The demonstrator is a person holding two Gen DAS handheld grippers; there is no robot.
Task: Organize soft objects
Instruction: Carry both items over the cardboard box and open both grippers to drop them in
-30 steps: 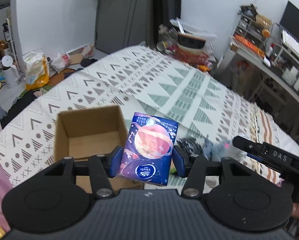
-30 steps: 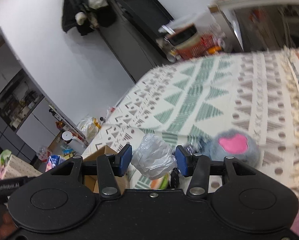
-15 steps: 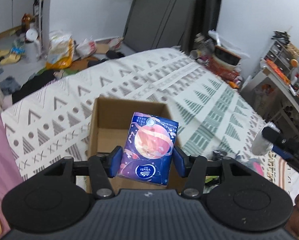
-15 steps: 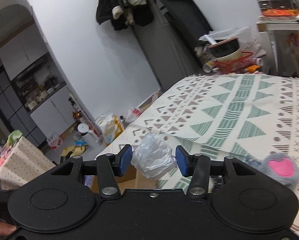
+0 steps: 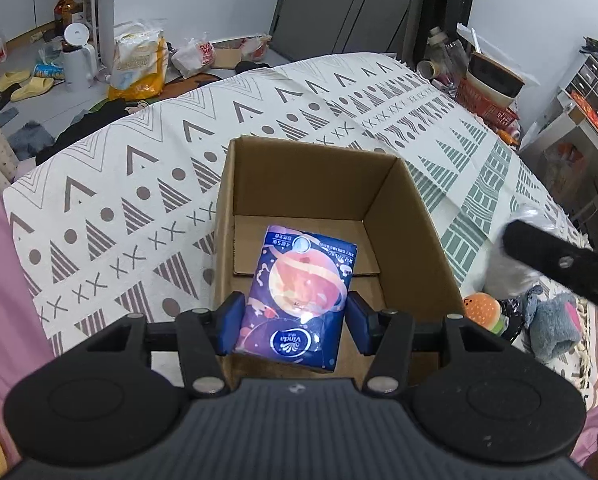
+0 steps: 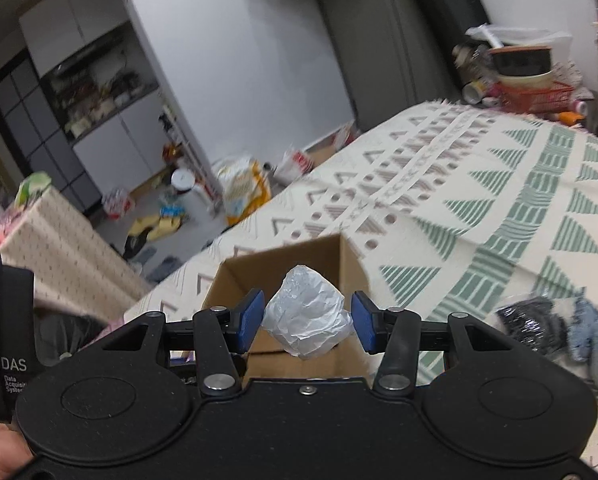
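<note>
An open cardboard box [image 5: 311, 152] stands on the patterned bedspread. My left gripper [image 5: 295, 320] is shut on a blue-purple tissue pack [image 5: 299, 292] printed with a planet, and holds it over the inside of the box. My right gripper [image 6: 307, 320] is shut on a crumpled white plastic wad [image 6: 305, 316], just in front of the box [image 6: 235, 272] and near its rim. In the left wrist view the right gripper's black finger [image 5: 559, 264] and the wad [image 5: 507, 256] hang to the right of the box.
To the right of the box lie a hamburger plush [image 5: 481, 308], a shiny black item [image 6: 531, 328] and a grey-blue plush with a pink patch [image 5: 555, 328]. The bed's edge drops to a cluttered floor [image 5: 79, 68] at the left. A red basket [image 6: 535, 92] stands beyond the bed.
My left gripper has carried the tissue pack from beside the box to over its opening. The right gripper has swung left with the wad, from the plush pile toward the box.
</note>
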